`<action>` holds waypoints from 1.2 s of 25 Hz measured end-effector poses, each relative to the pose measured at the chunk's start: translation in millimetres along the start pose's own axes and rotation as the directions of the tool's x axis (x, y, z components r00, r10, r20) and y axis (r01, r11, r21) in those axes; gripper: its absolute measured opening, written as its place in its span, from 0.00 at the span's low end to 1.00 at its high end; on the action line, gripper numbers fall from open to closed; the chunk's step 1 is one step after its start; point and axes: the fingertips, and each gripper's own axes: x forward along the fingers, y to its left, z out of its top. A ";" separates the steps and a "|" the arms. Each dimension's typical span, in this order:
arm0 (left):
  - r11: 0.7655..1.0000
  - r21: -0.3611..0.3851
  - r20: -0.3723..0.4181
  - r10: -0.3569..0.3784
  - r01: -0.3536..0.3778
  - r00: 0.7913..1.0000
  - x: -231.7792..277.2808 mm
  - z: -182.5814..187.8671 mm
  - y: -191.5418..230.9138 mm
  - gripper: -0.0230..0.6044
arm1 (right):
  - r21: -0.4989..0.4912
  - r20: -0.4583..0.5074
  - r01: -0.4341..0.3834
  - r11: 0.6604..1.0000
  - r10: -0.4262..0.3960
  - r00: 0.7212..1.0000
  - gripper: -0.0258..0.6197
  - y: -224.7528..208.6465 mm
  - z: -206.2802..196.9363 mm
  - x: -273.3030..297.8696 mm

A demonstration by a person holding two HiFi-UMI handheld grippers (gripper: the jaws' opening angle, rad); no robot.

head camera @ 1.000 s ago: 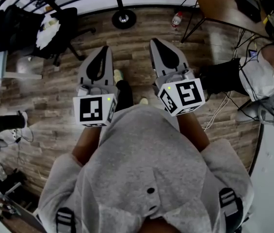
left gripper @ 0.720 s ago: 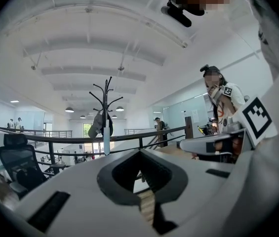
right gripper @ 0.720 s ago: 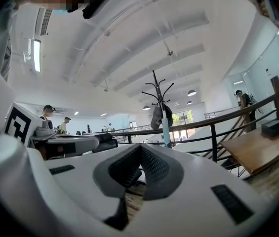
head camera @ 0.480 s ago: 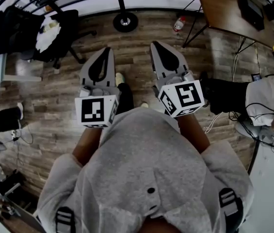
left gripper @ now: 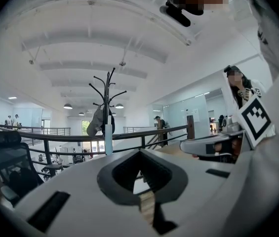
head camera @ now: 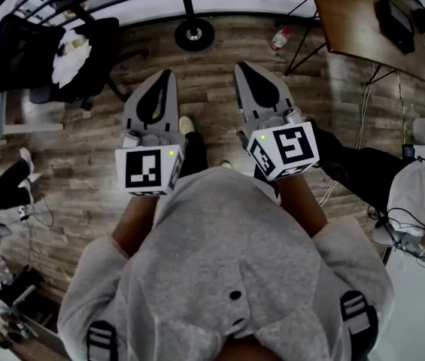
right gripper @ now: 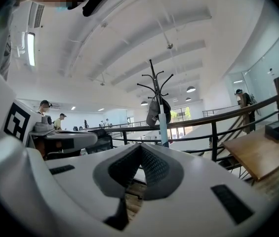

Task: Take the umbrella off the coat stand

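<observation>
My head camera looks steeply down past my grey hoodie [head camera: 227,262] onto the wood floor [head camera: 84,164], with my left gripper [head camera: 165,81] and right gripper [head camera: 241,72] close at frame centre. Each gripper camera rides just behind its own jaws, facing nearly level across the room. Both catch the far coat stand [left gripper: 108,95] at upper centre; its round base [head camera: 194,33] sits at the head view's top.

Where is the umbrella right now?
In the right gripper view, the umbrella hangs on the coat stand straight ahead, beside a grey hanging item, near the railing.
</observation>
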 end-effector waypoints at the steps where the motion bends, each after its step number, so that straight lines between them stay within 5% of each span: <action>1: 1.000 -0.002 -0.007 0.000 0.000 1.000 5.4 -1.1 5.1 0.05 | 0.002 -0.005 0.001 1.000 -0.001 1.000 0.05 -2.0 0.4 7.1; 30: 0.998 -0.055 -0.014 -0.028 0.028 0.999 98.7 11.0 106.1 0.05 | -0.008 -0.053 0.010 1.000 -0.010 0.999 0.05 -13.4 20.7 143.3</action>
